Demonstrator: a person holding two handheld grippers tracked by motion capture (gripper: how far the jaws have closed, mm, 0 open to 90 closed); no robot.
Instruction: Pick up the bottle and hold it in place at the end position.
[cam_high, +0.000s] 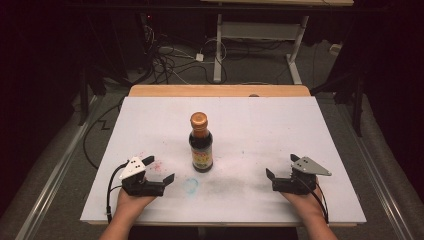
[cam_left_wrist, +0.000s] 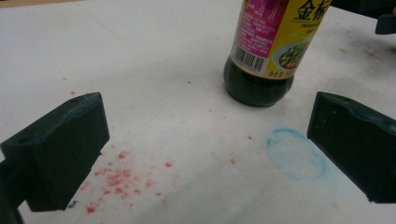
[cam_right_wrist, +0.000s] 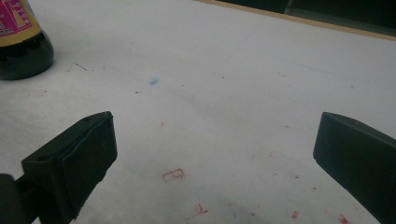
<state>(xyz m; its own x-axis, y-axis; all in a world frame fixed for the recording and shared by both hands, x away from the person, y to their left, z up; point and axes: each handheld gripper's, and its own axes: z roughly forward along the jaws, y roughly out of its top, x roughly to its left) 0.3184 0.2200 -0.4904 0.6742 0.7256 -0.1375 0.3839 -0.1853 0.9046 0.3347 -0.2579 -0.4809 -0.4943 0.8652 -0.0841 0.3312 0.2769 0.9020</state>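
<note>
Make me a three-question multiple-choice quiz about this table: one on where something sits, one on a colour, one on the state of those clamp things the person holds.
1. Where does the sauce bottle stand?
A. Between the two grippers, farther up the white table
B. At the table's far right corner
C. Inside the left jaws

2. What colour is the bottle's cap?
A. Blue
B. Orange
C. White

3. How is each hand-held gripper set?
A. Both shut
B. Left shut on the bottle
C. Both open

Answers:
1 A, it stands upright near the middle.
2 B, seen from the high view.
3 C, the left hand-held gripper and right hand-held gripper have jaws spread, holding nothing.
</note>
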